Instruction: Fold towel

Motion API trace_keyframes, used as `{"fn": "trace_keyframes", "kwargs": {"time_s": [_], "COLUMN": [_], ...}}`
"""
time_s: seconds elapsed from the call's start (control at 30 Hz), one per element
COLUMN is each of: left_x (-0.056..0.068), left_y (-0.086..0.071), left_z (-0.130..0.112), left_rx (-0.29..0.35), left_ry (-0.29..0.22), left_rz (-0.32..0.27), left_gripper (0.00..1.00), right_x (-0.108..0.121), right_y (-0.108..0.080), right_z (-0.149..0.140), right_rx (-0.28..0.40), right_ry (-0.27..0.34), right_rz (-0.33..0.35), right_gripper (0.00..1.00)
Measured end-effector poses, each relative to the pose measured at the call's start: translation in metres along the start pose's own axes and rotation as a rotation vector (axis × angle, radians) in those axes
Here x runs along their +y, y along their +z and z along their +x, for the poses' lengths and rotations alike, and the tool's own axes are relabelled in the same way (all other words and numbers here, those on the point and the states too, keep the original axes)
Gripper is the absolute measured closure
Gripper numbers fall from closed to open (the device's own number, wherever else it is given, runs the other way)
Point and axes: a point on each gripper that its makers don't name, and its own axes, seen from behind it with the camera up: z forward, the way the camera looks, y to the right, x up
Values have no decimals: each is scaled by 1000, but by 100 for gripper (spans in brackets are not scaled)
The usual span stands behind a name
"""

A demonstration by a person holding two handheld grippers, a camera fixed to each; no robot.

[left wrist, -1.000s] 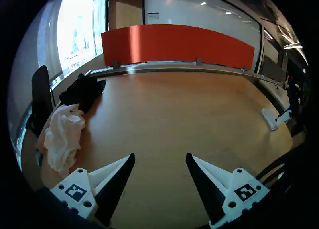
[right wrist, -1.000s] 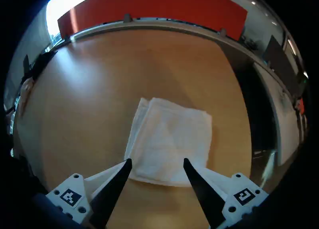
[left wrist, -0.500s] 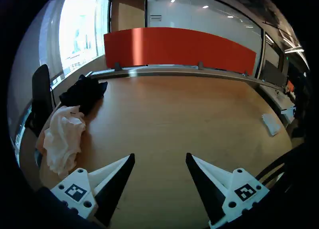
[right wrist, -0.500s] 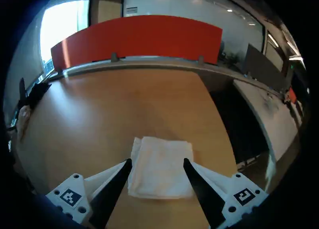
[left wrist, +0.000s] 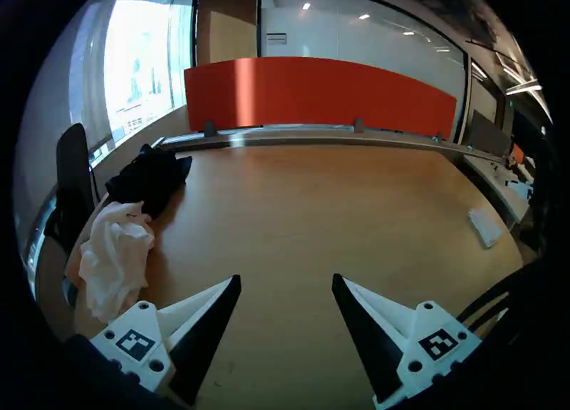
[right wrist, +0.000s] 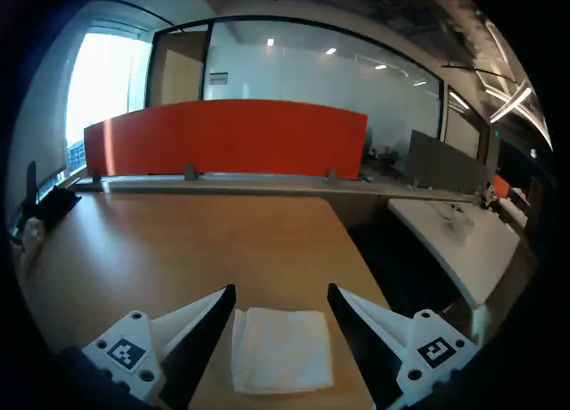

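Okay, left gripper view, going left to right. A black chair [left wrist: 71, 175] is standing past the table's left edge, with a bright window [left wrist: 135, 75] behind it. A crumpled white cloth [left wrist: 114, 260] is lying at the left edge of the wooden table [left wrist: 306, 203], and a black garment [left wrist: 149, 175] is lying just behind it toward the far left corner, the two touching. An orange divider [left wrist: 320, 89] is running along the far edge. The left gripper [left wrist: 285, 303] is hanging released over bare wood near the front edge, jaws spread wide and holding nothing. The folded white towel [left wrist: 486, 227] is lying flat at the table's right edge, well apart from this gripper and looking small.

Right gripper view, same order. The black garment [right wrist: 53, 203] and a bit of the white cloth [right wrist: 32, 232] are showing tiny at the far left. The orange divider [right wrist: 228, 139] is crossing the back. The right gripper [right wrist: 280, 310] is also released, jaws spread. The towel [right wrist: 281, 349] is lying close up here as a neat rectangle between the two fingers in the picture, near the table's front right corner, and neither finger is pressing on it. Whether the fingertips are touching the wood is hard to tell. Right of the table's edge, across a dark gap, this view is taking in a white desk [right wrist: 456, 246] and a grey panel [right wrist: 434, 164] behind it.
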Motion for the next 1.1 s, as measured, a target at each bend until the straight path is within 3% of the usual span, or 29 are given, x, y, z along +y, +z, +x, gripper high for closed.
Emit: {"fn": "trace_keyframes", "kwargs": {"time_s": [0.2, 0.6, 0.83, 1.1], "left_x": [1, -4, -14, -26], "left_y": [2, 5, 9, 17], "left_z": [5, 24, 55, 97], "left_rx": [10, 70, 159, 269], "left_ry": [-2, -4, -12, -22], "left_rz": [-4, -9, 3, 8], "left_gripper": [5, 5, 5, 5], "right_x": [-4, -23, -54, -105], "right_y": [-1, -5, -9, -13], "right_z": [21, 57, 80, 100], "right_rx": [95, 179, 221, 245], "right_ry": [29, 32, 31, 50], "right_rz": [-26, -5, 41, 120], "right_gripper": [0, 0, 0, 0]}}
